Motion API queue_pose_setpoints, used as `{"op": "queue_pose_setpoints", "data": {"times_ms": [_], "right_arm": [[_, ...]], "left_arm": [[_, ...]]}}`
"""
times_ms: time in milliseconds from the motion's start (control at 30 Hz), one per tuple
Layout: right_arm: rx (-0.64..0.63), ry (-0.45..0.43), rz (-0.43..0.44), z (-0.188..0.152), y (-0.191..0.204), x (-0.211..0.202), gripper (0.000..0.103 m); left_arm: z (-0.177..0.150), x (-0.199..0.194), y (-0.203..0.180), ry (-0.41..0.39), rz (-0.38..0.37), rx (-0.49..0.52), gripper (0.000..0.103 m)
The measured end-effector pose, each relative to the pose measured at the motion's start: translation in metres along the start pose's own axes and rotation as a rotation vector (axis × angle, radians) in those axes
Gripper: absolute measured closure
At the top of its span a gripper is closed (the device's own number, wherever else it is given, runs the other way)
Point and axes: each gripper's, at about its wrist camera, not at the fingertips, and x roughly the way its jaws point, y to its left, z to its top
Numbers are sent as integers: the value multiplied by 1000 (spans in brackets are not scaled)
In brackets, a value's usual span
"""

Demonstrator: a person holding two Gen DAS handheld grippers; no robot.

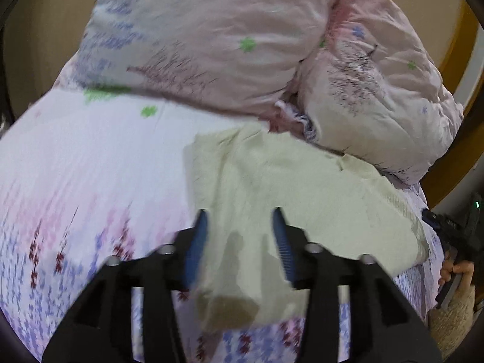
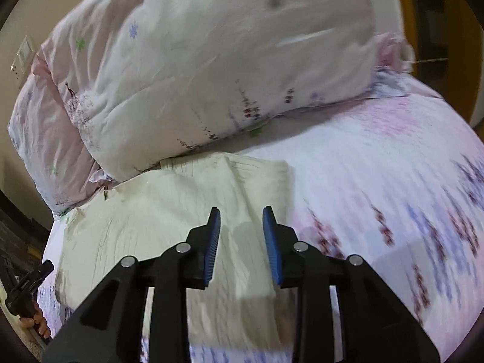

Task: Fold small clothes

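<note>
A pale yellow-cream small garment (image 1: 287, 199) lies spread on the flowered bedsheet; it also shows in the right wrist view (image 2: 169, 211). My left gripper (image 1: 240, 214) is open and hovers over the garment's near left part, with nothing between the blue pads (image 1: 196, 248). My right gripper (image 2: 240, 211) is open over the garment's near right part, with nothing between its blue pads (image 2: 272, 248). The other gripper and the hand holding it show at the right edge of the left wrist view (image 1: 459, 242) and at the lower left of the right wrist view (image 2: 27, 290).
A bulky folded pink-and-white quilt (image 1: 227, 36), (image 2: 211, 69) lies right behind the garment, touching its far edge. The flowered bedsheet (image 1: 75, 181), (image 2: 393, 181) extends to either side. A wooden frame (image 1: 466, 90) stands beyond the bed.
</note>
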Motion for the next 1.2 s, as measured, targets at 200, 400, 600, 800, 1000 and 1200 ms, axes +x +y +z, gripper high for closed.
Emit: {"op": "queue_pose_setpoints", "data": {"times_ms": [200,400,600,800,1000,1200], "right_arm": [[-32,113,-20,9,10,48,90],[-28,-33,-74,9,9,28,99],[-52,33,-199,5,7,46,97],[-100,-11,-156,-2,22,14,77],[-207,28,-79,-31,35,-4,77],[-310,66,-145,-49,46,10,75]], "left_arm": [[7,29,-19,51,-1,29,53],[3,42,-19,76,6,21,52],[0,52,-17,86,14,25,51],[-4,33,-14,60,-27,7,49],[-17,14,-19,37,-24,56,45],[-30,27,-21,68,17,76,45]]}}
